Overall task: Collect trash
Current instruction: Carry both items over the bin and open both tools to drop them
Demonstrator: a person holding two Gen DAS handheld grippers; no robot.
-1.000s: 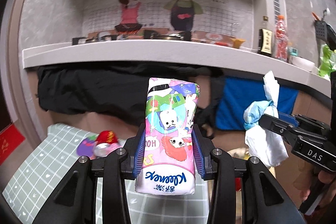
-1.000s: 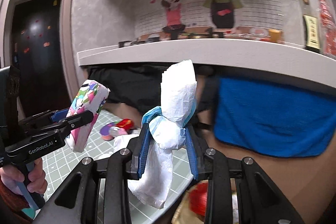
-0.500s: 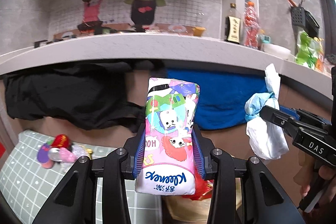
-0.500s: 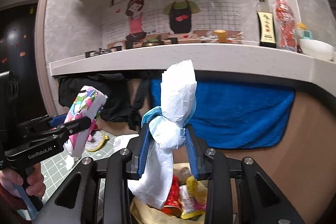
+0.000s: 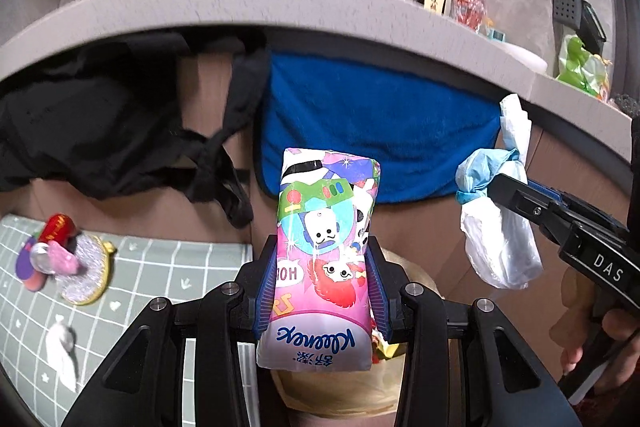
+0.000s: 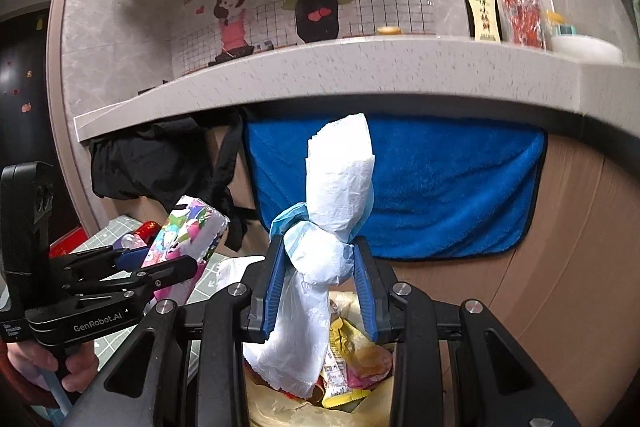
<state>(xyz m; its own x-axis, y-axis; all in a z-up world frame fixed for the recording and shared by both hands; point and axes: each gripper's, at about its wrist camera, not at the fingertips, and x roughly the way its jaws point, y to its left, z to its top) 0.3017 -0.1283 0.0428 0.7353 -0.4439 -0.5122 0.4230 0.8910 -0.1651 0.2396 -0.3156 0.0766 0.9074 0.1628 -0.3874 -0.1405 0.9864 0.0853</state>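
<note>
- While both grippers hang over the trash bag (image 6: 360, 407), I see my left gripper (image 5: 320, 291) clamped on the Kleenex tissue pack (image 5: 324, 259), held upright.
- My right gripper (image 6: 316, 291) is pinched on a bundle of white tissue (image 6: 336, 203) and thin plastic, directly above the wrappers in the bag.
- More litter (image 5: 60, 255) sits on the green checked mat (image 5: 168, 275), off to the left.

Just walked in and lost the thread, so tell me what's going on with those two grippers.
A person is collecting trash with a handheld gripper in each hand. The left gripper is clamped on a colourful tissue pack. The right gripper is clamped on a wad of white tissue and blue plastic. Both hang above an open trash bag that already holds wrappers. More litter lies on the green mat.
</note>
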